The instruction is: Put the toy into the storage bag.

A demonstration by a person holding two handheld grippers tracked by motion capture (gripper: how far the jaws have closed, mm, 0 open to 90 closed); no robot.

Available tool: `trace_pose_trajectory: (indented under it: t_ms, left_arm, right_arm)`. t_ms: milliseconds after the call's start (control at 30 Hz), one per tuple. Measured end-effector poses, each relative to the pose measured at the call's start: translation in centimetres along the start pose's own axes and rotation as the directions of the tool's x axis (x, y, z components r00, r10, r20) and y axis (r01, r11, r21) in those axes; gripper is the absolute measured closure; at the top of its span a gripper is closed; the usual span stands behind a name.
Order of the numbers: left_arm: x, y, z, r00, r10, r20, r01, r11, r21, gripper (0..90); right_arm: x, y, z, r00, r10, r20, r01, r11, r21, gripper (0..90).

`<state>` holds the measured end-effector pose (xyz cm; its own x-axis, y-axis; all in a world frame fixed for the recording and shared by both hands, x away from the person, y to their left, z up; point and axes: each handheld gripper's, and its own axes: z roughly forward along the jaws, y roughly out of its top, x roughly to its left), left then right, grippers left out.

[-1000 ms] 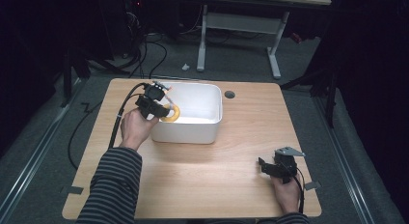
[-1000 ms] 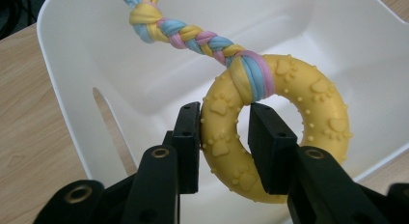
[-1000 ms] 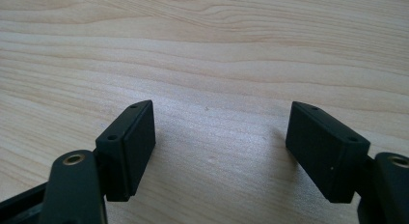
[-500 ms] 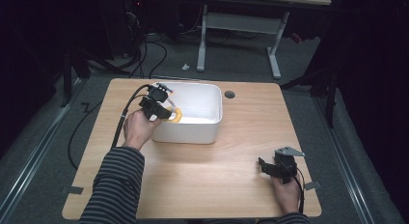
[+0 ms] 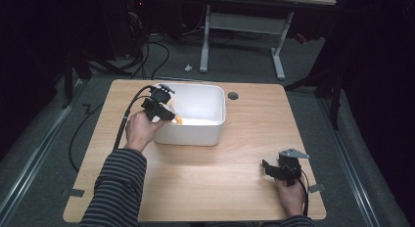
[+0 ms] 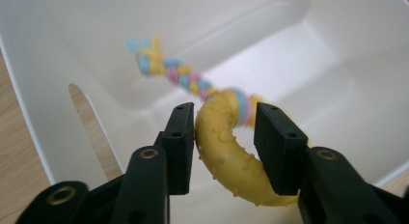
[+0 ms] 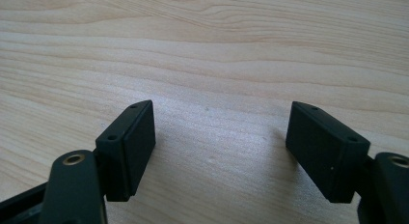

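No brand, label or writing can be read on the toy, the tub or either gripper. Your left gripper [image 6: 219, 132] hangs over the near left corner of the white tub [image 5: 215, 107], jaws pointing into it, and its jaws have just been opening: the yellow knobbly ring [image 6: 226, 156] of the toy sits between them, touching or nearly touching the left pad, with a clear sliver of gap to the right pad, so the pads no longer clamp it. The ring's far end carries a pastel band of blue and pink, and from there a braided rope tail [image 6: 173, 72] in yellow, blue and pink runs away from the jaws, ending in a frayed tuft near the tub's far wall (the tail is blurred, so whether it lies on the floor of the tub or hangs free can't be told). In the high view, your left gripper [image 5: 161, 107] shows at the tub's left rim with a spot of yellow just right of it, inside the tub, and its cable loops off the left edge of the wooden table [image 5: 244, 188]. A slot handle is cut in the tub wall left of the jaws. Your right gripper [image 7: 222, 151] rests near the table's near right corner, well apart from the tub, jaws spread wide over bare wood grain with nothing between them; in the high view your right hand [image 5: 291, 197] holds it low.
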<state>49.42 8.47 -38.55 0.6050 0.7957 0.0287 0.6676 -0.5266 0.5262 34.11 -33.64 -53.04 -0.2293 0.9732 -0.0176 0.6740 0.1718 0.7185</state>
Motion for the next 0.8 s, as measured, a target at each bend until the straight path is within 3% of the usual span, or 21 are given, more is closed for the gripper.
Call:
trace_pose_trajectory:
  t_ms: [167, 300, 600, 800]
  left_arm:
    - [-0.1, -0.1, -0.9, 0.9997, -0.006, 0.025, 0.007, 0.9992, -0.039, 52.0]
    - [-0.1, -0.4, -2.0, 0.9999, 0.004, 0.015, -0.003, 0.9975, -0.070, 50.9]
    - [1.1, -1.9, -4.2, 0.9984, -0.049, 0.029, 0.053, 0.9859, -0.159, 48.1]
    - [1.4, -2.7, -5.5, 0.9986, -0.041, 0.035, 0.047, 0.9805, -0.191, 45.1]
  right_arm:
    - [0.0, 0.0, 0.0, 1.0000, 0.001, 0.000, -0.001, 1.000, 0.001, 26.0]
    - [0.0, 0.0, 0.0, 1.0000, 0.001, 0.000, -0.001, 1.000, 0.000, 25.8]
    - [0.0, 0.0, 0.0, 1.0000, -0.002, -0.001, 0.002, 1.000, -0.001, 25.8]
    - [0.0, 0.0, 0.0, 1.0000, -0.001, -0.001, 0.001, 1.000, 0.000, 25.8]
